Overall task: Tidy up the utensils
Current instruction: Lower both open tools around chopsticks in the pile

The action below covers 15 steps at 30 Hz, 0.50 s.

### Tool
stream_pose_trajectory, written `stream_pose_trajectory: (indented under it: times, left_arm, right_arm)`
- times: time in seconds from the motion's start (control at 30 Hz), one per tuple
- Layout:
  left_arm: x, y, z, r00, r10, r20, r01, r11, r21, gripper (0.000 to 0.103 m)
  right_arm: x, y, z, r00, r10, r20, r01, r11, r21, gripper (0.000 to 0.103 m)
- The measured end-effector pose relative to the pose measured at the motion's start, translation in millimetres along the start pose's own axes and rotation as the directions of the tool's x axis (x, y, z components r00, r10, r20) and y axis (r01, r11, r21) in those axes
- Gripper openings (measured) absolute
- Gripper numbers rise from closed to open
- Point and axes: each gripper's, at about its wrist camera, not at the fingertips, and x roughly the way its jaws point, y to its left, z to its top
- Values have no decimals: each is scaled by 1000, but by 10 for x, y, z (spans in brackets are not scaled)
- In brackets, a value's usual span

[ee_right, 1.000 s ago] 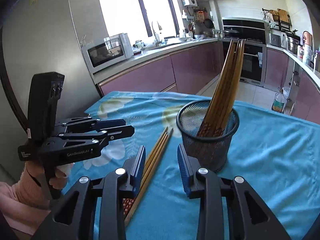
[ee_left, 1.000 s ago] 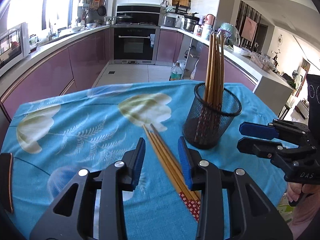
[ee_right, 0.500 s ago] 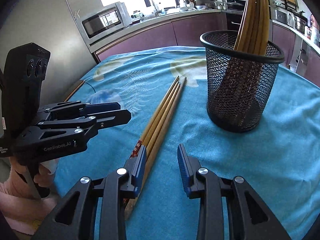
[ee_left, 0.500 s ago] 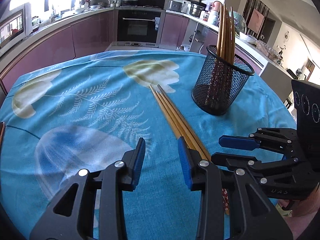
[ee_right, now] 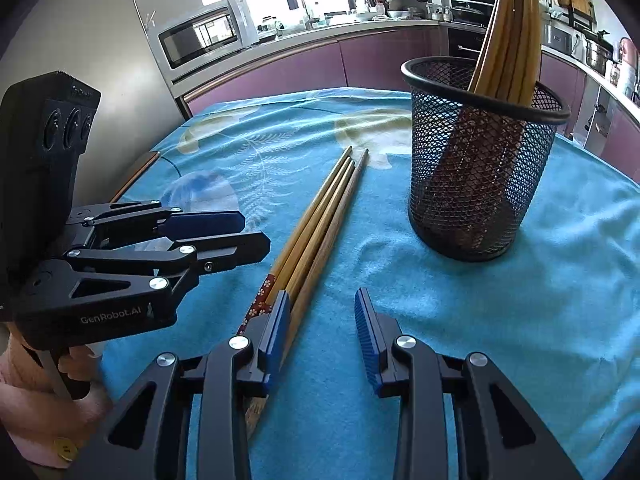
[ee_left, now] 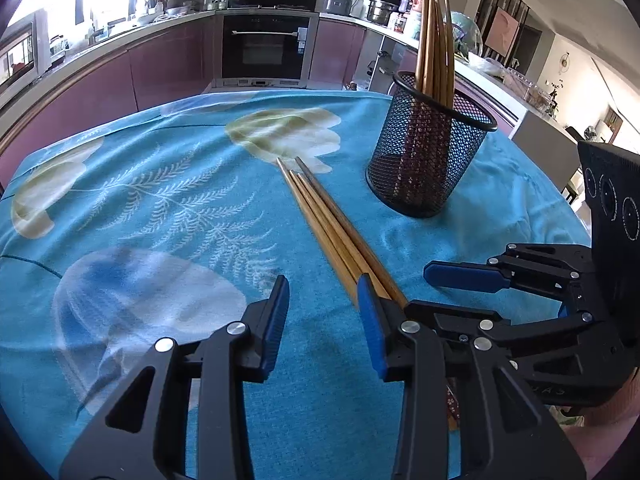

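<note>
Left wrist view: my left gripper [ee_left: 323, 300] and right gripper [ee_right: 322, 310] both gape narrowly, empty; loose chopsticks [ee_left: 332, 236] lie between them, mesh holder [ee_left: 428, 152] beyond

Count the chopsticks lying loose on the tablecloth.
4, side by side in one bundle on the blue tablecloth, left of the mesh holder. Their patterned ends are partly hidden behind the right gripper.

Bench [ee_left: 520, 216] covered by a blue floral cloth [ee_left: 160, 208] — lying on it, a bundle of wooden chopsticks [ee_left: 332, 232] side by side, and near them a black mesh holder [ee_left: 428, 160] standing upright with more chopsticks [ee_left: 434, 44] inside.
</note>
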Motion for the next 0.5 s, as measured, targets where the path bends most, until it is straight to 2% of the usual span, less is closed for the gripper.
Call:
stream_pose_trajectory:
  times: [0.5]
  left_arm:
    - [140,-65,-5,999,18,-32,-17,999,30,38]
  right_arm:
    - [-27,-26,-38,1000,3,0,-3,1000,12,31]
